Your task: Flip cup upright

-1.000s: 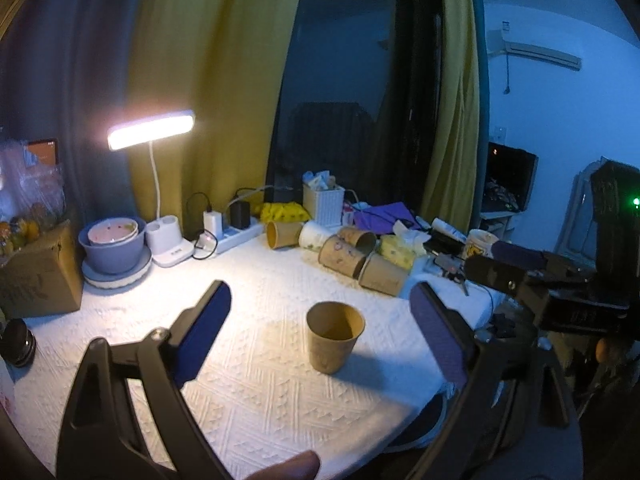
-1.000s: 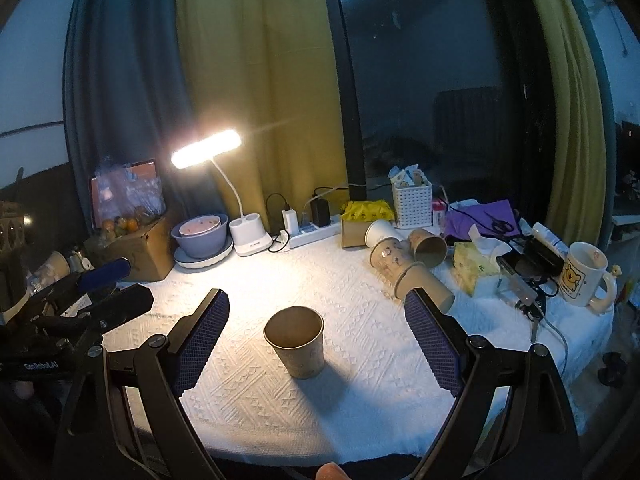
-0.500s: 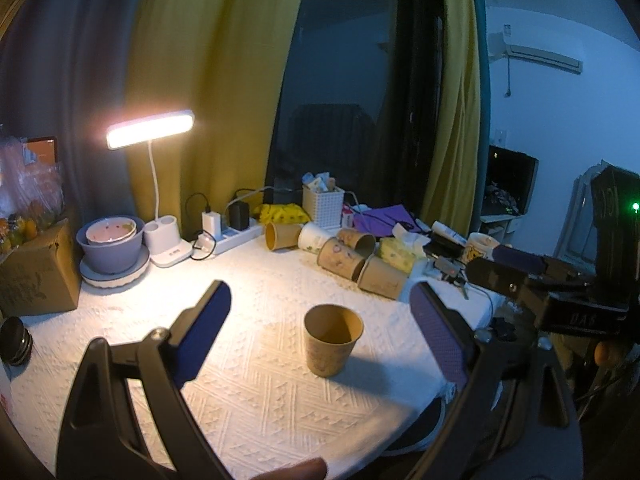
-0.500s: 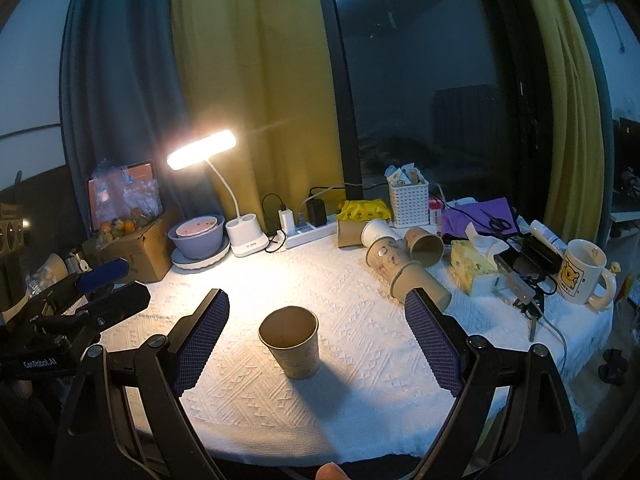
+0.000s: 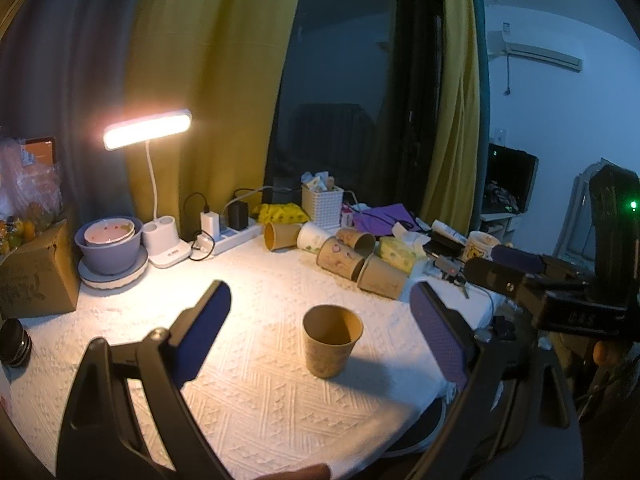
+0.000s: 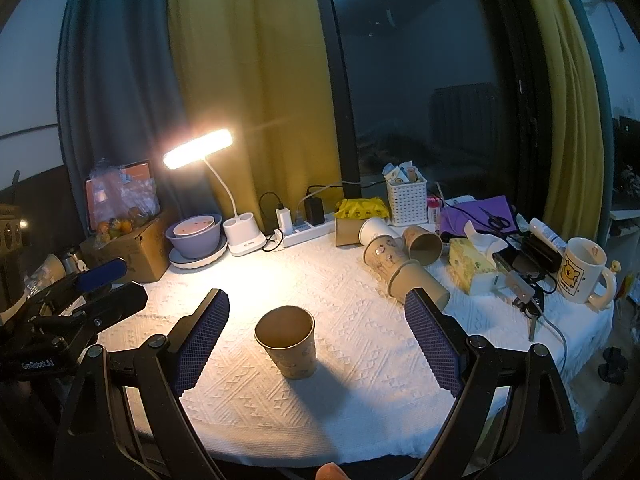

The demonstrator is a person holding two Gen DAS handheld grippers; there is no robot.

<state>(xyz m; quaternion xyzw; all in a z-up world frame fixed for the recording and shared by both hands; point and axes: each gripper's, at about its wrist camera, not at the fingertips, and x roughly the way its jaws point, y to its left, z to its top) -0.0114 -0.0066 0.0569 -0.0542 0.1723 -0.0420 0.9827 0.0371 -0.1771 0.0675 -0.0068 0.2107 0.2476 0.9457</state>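
Observation:
A brown paper cup (image 5: 332, 340) stands upright, mouth up, on the white tablecloth (image 5: 260, 380); it also shows in the right wrist view (image 6: 289, 342). My left gripper (image 5: 320, 320) is open and empty, held back from the cup with a finger on each side of it in view. My right gripper (image 6: 316, 320) is open and empty, likewise short of the cup. Each gripper shows in the other's view: the right one at the far right (image 5: 520, 268), the left one at the far left (image 6: 100, 280).
Several paper cups (image 5: 352, 256) lie on their sides at the back right. A lit desk lamp (image 5: 160, 240), a bowl on a plate (image 5: 110, 248), a power strip (image 5: 232, 236), a white basket (image 5: 322, 204), a tissue pack (image 6: 468, 264), a mug (image 6: 582, 276) and a cardboard box (image 5: 36, 276) ring the table.
Both grippers have drifted slightly; the cup sits a little further left in the right wrist view. The cup itself stays upright and untouched.

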